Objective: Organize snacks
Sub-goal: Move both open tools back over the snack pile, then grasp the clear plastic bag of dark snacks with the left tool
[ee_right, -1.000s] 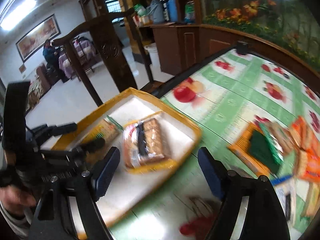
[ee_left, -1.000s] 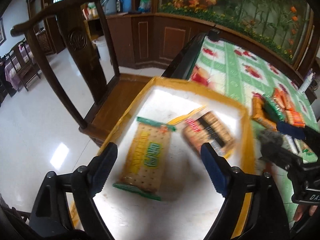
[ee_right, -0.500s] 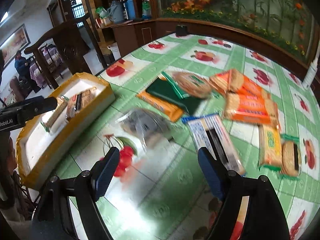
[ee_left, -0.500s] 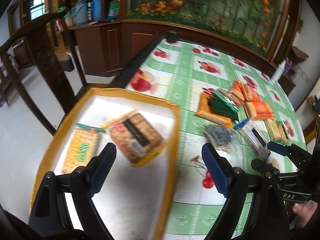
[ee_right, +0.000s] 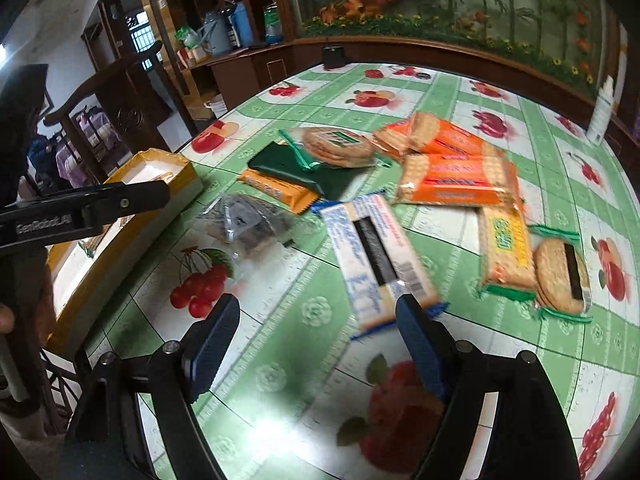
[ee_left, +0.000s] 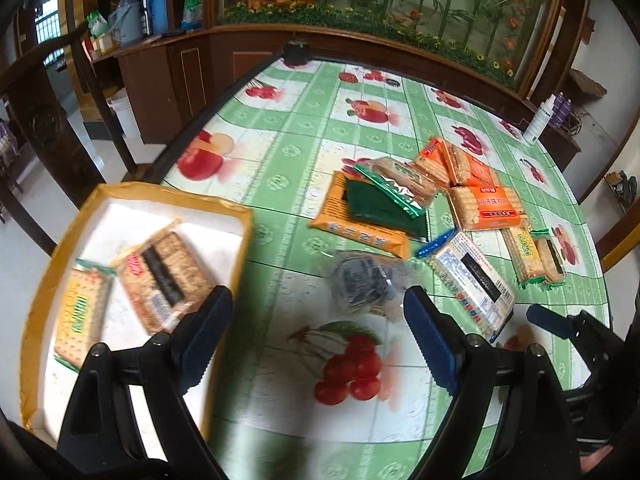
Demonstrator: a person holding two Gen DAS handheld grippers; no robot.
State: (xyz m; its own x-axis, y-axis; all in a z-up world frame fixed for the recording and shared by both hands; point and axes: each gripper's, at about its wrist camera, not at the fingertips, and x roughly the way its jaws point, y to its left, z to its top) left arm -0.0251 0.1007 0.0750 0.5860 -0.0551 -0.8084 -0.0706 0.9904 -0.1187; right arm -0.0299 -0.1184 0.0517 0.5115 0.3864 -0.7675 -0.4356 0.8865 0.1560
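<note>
A yellow-rimmed white tray (ee_left: 240, 240) at the table's left edge holds two cracker packs (ee_left: 164, 276); it also shows in the right wrist view (ee_right: 160, 168). Several snack packs lie in a heap on the tablecloth: a clear bag of dark snacks (ee_left: 366, 284) (ee_right: 244, 220), a white-and-blue pack (ee_left: 472, 280) (ee_right: 376, 256), orange packs (ee_left: 484, 204) (ee_right: 452, 176), a dark green pack (ee_left: 376, 208). My left gripper (ee_left: 316, 336) is open and empty, above the table between tray and clear bag. My right gripper (ee_right: 316, 344) is open and empty, near the white-and-blue pack.
A round table with a green fruit-print cloth (ee_left: 360, 400). A wooden chair (ee_right: 120, 92) stands beyond the tray. A white bottle (ee_right: 600, 112) stands at the far right edge. A small black object (ee_left: 296, 54) sits at the far edge.
Both grippers have swung right, from over the tray toward the snack heap on the table. Both have stayed open and empty.
</note>
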